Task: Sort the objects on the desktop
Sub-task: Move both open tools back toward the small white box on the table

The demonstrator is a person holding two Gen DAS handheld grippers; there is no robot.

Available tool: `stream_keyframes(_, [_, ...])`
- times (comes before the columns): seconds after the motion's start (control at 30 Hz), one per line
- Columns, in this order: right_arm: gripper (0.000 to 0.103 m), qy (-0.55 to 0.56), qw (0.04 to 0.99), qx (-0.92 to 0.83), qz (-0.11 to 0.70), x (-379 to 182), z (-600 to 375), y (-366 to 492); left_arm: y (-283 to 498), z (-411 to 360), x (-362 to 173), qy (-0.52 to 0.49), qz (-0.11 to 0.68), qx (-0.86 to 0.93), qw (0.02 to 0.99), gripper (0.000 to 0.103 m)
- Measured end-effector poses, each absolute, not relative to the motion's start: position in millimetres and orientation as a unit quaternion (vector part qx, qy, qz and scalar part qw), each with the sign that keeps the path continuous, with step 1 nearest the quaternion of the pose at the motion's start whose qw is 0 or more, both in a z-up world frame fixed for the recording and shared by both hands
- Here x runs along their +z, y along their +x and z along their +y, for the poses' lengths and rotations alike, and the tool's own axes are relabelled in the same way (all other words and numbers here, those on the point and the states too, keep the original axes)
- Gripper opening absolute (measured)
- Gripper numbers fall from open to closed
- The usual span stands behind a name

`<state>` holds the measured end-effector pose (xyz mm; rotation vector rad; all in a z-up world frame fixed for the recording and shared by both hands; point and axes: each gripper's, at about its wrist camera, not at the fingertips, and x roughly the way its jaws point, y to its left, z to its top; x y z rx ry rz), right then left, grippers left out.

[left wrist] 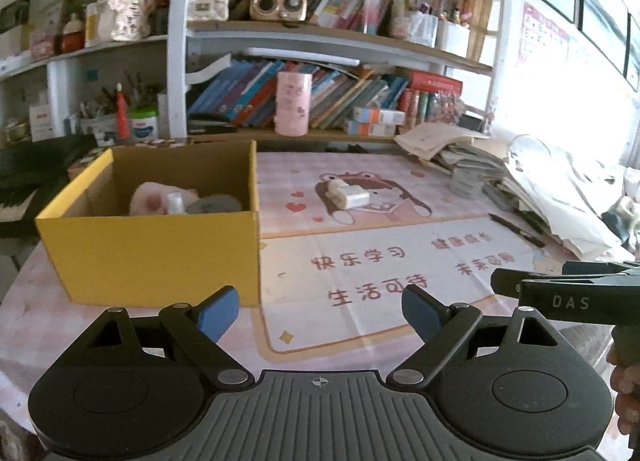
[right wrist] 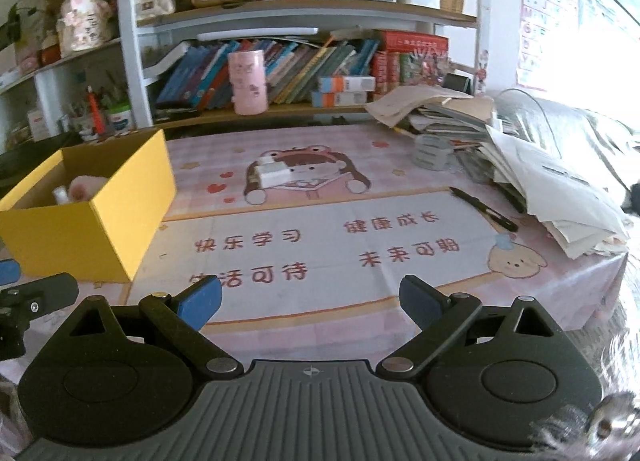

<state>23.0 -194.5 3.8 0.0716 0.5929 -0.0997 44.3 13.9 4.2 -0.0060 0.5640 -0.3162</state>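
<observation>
Seen from the left wrist: left gripper [left wrist: 319,315] above the desk [left wrist: 360,325], blue fingers [left wrist: 218,319] spread wide, nothing between them. At ten o'clock from the fingers, a yellow box [left wrist: 152,257] standing open on the pink desk mat [left wrist: 400,257], with a pink soft toy [left wrist: 150,201], a small white bottle [left wrist: 175,203] and a grey round thing [left wrist: 214,205] inside. At twelve o'clock, past the printed red characters, a small white box [left wrist: 352,197] lying flat on the mat's cartoon figure, well apart from the yellow box. At two o'clock, a black pen [left wrist: 516,230] lying on the mat, just beside a sprawling heap of papers [left wrist: 552,197]. At three o'clock, the black body of the other tool, edging into the frame.

Seen from the right wrist: right gripper [right wrist: 310,301] likewise over the mat, blue fingers [right wrist: 420,301] wide apart and empty. Yellow box [right wrist: 104,233] at ten o'clock, white box [right wrist: 274,175] at twelve, pen [right wrist: 484,209] at one, papers [right wrist: 560,189] at two. Behind the desk, at twelve o'clock, crowded bookshelves [right wrist: 304,17] and a pink canister [right wrist: 248,82].
</observation>
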Motion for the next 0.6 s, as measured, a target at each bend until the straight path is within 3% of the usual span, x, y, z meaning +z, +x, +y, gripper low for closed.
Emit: stream_keyframes(0.6, [0.095,0.047,0.95,-0.048,0.305,-2,-241,77,93,-43,4,0.01,0.287,-0.174,0.942,0.091])
